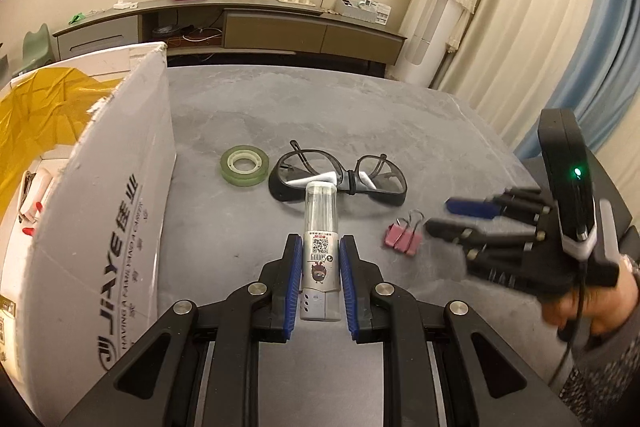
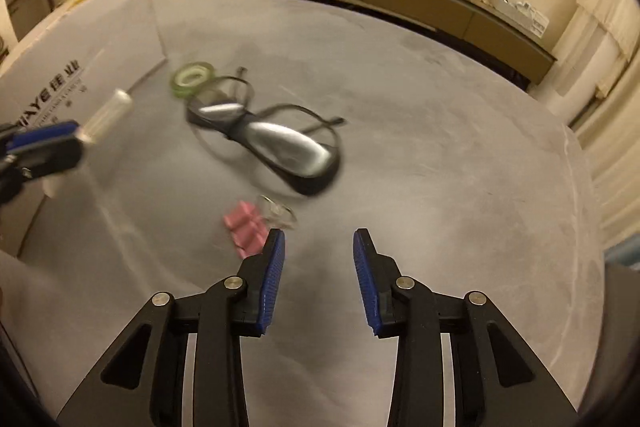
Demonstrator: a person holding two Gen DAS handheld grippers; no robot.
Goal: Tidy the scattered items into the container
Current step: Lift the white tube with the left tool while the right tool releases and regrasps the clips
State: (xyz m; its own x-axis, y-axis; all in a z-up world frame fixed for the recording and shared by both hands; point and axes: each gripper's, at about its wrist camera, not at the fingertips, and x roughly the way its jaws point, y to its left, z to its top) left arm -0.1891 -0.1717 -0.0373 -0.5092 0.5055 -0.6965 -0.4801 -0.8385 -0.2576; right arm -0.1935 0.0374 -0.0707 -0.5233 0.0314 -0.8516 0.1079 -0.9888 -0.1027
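At frame centre, the left tongs (image 1: 320,267) gripped a small white bottle (image 1: 321,247) with a clear cap above the grey tabletop (image 1: 400,107). The right tongs (image 2: 319,259) stood open, empty.

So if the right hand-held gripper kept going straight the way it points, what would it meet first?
Probably bare table. The open right hand-held gripper aims between its fingers at empty grey surface; the pink binder clip lies just left of that line, the glasses further left. Depth is unclear.

"JIAYE" on the white box (image 1: 100,211)
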